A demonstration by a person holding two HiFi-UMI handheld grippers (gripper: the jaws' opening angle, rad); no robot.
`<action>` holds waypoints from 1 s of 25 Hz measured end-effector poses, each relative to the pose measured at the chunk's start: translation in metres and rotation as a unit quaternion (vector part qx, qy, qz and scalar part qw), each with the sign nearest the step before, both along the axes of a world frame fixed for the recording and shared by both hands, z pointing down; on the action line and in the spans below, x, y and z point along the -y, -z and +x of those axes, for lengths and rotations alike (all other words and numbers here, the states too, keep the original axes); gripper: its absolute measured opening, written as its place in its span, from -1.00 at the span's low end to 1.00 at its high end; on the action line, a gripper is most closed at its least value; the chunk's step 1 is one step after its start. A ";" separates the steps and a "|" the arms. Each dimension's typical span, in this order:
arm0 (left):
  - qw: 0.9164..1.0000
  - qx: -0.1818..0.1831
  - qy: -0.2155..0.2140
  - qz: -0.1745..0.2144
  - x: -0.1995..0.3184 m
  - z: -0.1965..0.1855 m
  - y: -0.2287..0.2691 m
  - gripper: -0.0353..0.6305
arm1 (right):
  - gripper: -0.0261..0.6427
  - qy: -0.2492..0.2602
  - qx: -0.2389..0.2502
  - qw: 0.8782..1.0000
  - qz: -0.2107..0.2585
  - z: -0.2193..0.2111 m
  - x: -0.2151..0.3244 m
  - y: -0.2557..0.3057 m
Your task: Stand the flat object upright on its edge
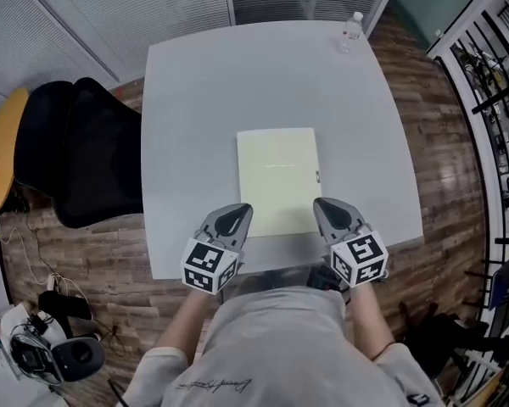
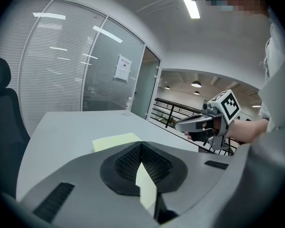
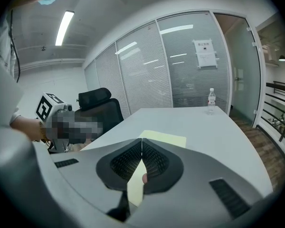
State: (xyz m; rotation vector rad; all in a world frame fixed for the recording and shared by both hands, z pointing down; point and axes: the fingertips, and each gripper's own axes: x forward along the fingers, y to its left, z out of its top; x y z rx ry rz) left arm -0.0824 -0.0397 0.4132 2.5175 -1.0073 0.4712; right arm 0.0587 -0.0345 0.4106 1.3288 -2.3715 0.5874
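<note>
Lying flat on the grey table point(image 1: 187, 100), the pale yellow flat object point(image 1: 277, 176) sits near the front edge, btw the 2 grippers. Left gripper point(image 1: 236, 217) is by its near-left corner and right gripper point(image 1: 327, 210) by its near-right corner. Both have jaws fully closed w/ nothing held. Contact w/ the object can't be told. Water bottle point(image 1: 350, 30) stands at the far corner, well apart.

Left claw point(image 1: 240, 214) and right claw point(image 1: 323, 208) held side by side, jaws pressed together
</note>
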 end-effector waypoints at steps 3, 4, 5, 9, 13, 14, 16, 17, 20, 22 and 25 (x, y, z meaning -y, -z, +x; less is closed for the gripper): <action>1.000 0.004 0.002 -0.006 0.002 -0.002 -0.006 -0.86 | -0.85 -0.004 0.000 1.000 -0.010 0.005 -0.001 -0.008; 1.000 0.005 0.003 -0.009 0.003 -0.002 -0.009 -0.86 | -0.85 -0.005 0.000 1.000 -0.013 0.006 -0.001 -0.011; 1.000 0.006 0.004 -0.011 0.003 -0.003 -0.012 -0.86 | -0.85 -0.005 -0.001 1.000 -0.017 0.007 -0.002 -0.014; 1.000 0.009 0.007 -0.019 0.002 -0.004 -0.017 -0.86 | -0.85 -0.006 -0.004 1.000 -0.030 0.012 -0.006 -0.025; 0.999 0.009 0.012 -0.030 0.005 -0.007 -0.027 -0.86 | -0.85 -0.011 -0.008 0.999 -0.040 0.017 -0.004 -0.034; 0.999 0.011 0.013 -0.033 0.005 -0.007 -0.030 -0.86 | -0.85 -0.013 -0.008 0.999 -0.041 0.018 -0.004 -0.037; 0.999 0.013 0.014 -0.037 0.006 -0.009 -0.035 -0.86 | -0.85 -0.017 -0.009 0.999 -0.045 0.020 -0.004 -0.042; 0.999 0.013 0.014 -0.038 0.008 -0.010 -0.038 -0.86 | -0.85 -0.019 -0.009 0.999 -0.046 0.021 -0.003 -0.044; 0.999 0.014 0.015 -0.041 0.011 -0.011 -0.043 -0.86 | -0.85 -0.021 -0.012 0.998 -0.049 0.023 0.000 -0.050; 0.999 0.014 0.016 -0.044 0.013 -0.012 -0.046 -0.86 | -0.85 -0.022 -0.013 0.998 -0.052 0.025 0.002 -0.053; 0.999 0.013 0.017 -0.047 0.016 -0.012 -0.051 -0.86 | -0.85 -0.023 -0.012 0.998 -0.055 0.026 0.005 -0.058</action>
